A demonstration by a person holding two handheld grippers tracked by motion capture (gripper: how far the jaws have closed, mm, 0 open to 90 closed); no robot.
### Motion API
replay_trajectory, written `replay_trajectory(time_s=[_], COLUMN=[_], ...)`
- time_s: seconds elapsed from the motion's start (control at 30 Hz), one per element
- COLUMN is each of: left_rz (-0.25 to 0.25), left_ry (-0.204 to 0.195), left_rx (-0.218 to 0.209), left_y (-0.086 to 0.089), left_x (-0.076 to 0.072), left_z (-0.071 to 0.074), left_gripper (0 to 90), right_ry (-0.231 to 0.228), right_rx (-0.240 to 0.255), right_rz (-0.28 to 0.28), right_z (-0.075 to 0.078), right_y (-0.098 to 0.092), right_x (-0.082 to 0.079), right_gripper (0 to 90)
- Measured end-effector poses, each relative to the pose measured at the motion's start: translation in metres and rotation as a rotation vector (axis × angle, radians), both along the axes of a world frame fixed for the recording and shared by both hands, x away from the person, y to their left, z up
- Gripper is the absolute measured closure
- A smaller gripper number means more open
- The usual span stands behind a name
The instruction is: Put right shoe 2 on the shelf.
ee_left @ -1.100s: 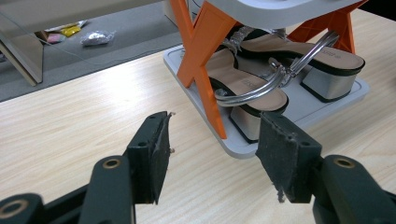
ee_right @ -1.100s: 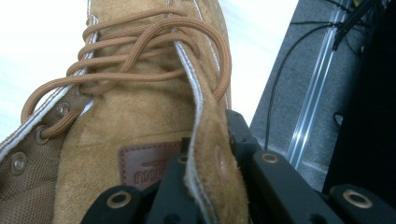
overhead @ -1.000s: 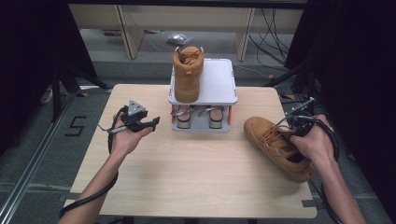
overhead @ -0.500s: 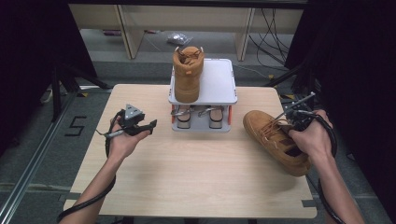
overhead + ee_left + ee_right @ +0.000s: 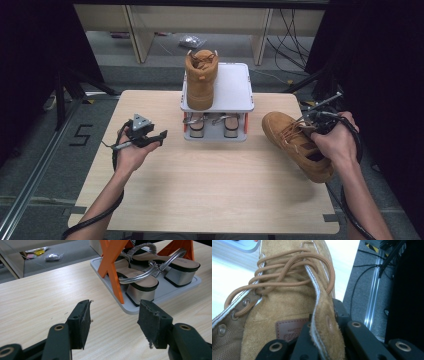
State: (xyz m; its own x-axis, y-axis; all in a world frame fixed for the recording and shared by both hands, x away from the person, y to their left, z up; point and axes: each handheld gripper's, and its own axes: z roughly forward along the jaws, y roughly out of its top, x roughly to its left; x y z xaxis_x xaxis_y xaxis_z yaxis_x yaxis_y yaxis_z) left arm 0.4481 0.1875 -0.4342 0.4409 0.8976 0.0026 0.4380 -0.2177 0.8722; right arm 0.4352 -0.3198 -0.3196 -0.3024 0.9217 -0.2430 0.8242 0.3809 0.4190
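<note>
The right gripper [image 5: 314,121] is clenched on the eyelet flap of the tan boot [image 5: 297,143], which lies tilted at the table's [image 5: 210,200] right edge, its long axis running from the toe near the shoe rack [image 5: 235,87] back toward the person's right hand [image 5: 334,145]. The free slot on the rack's upper shelf, beside the matching boot [image 5: 201,77], lies up and to the left of that grip. The left gripper [image 5: 113,322] hovers released over bare table, facing the sandals [image 5: 150,272] below, farther from the boot.
</note>
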Motion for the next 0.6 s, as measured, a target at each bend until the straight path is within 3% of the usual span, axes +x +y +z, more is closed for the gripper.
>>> replay_trajectory(time_s=[0.5,0.6], left_rz=[-0.016,-0.013], left_ry=[-0.006,-0.007], left_rx=[-0.007,-0.003], left_y=[-0.004,-0.004], left_x=[0.001,0.000], left_z=[0.004,0.004], left_gripper=[42.4,42.4], right_ry=[-0.022,-0.033], right_rx=[-0.016,0.000], right_rz=[-0.020,-0.021], right_z=[0.013,0.016], right_y=[0.006,0.007], right_x=[0.004,0.006], right_gripper=[85.6,85.7])
